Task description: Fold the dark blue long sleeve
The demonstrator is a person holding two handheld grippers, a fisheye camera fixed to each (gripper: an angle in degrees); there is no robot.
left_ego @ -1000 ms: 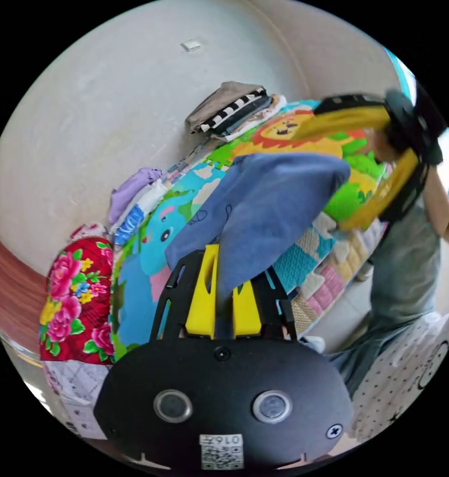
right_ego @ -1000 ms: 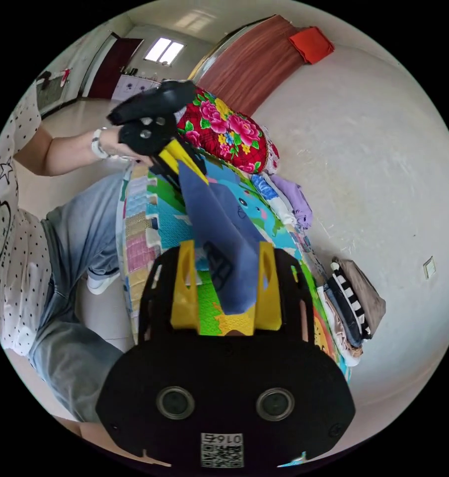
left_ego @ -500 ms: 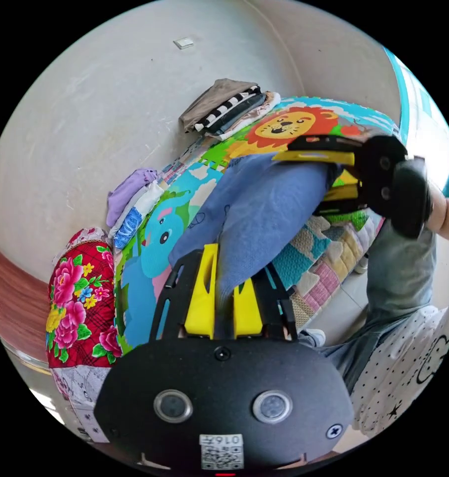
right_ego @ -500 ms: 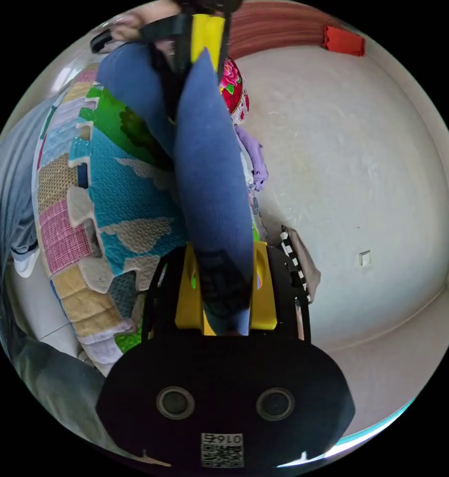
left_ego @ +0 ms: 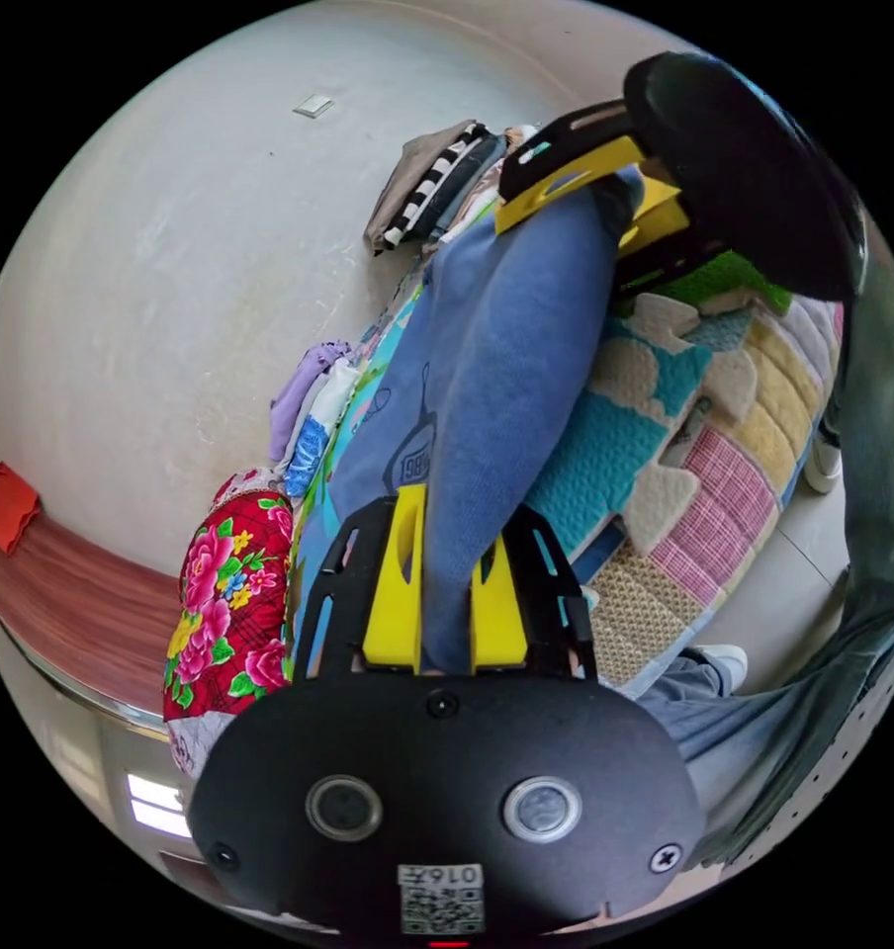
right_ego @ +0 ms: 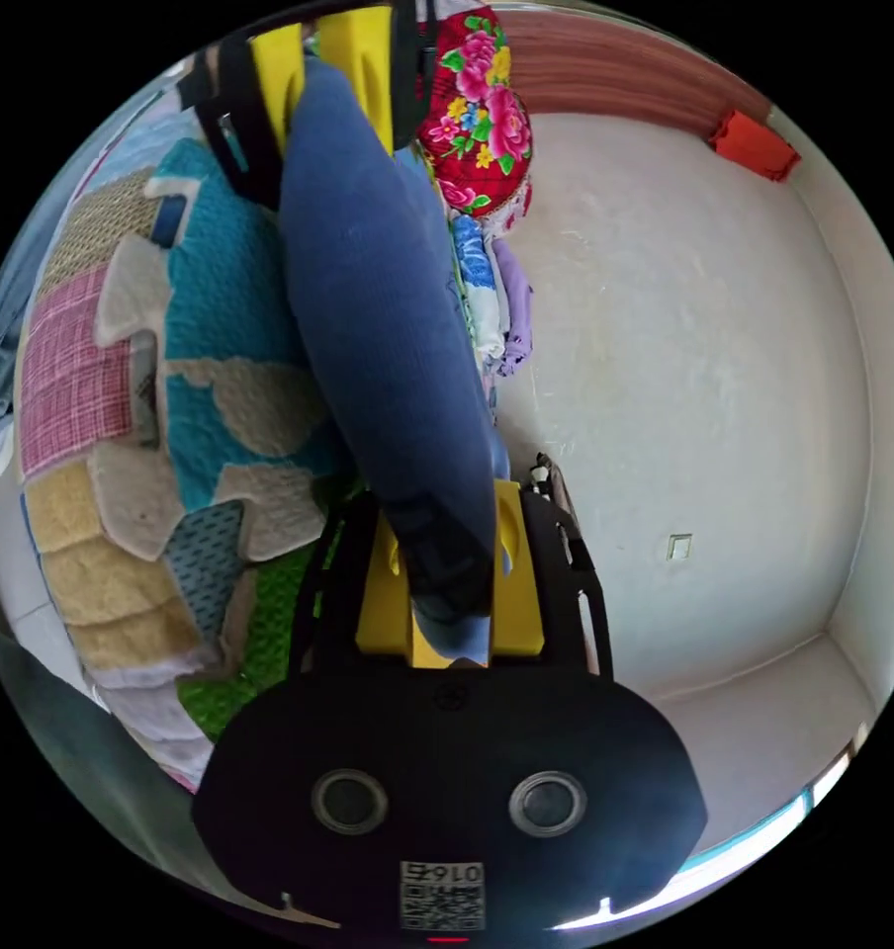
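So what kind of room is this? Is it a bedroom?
Probably a bedroom or living room at home. A colourful animal-print mat covers a bed-like surface by a plain wall, with a flowered pillow and stacks of folded clothes on it.

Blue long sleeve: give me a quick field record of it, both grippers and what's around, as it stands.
garment: dark blue long-sleeve knit top, stretched as a band between the two grippers
left gripper: shut on one end of the top
right gripper: shut on the other end, by a dark printed patch
surface below: colourful animal-print puzzle play mat
along the wall: folded striped and brown clothes pile, purple and white folded pile, red floral cushion
person: grey trouser leg beside the mat
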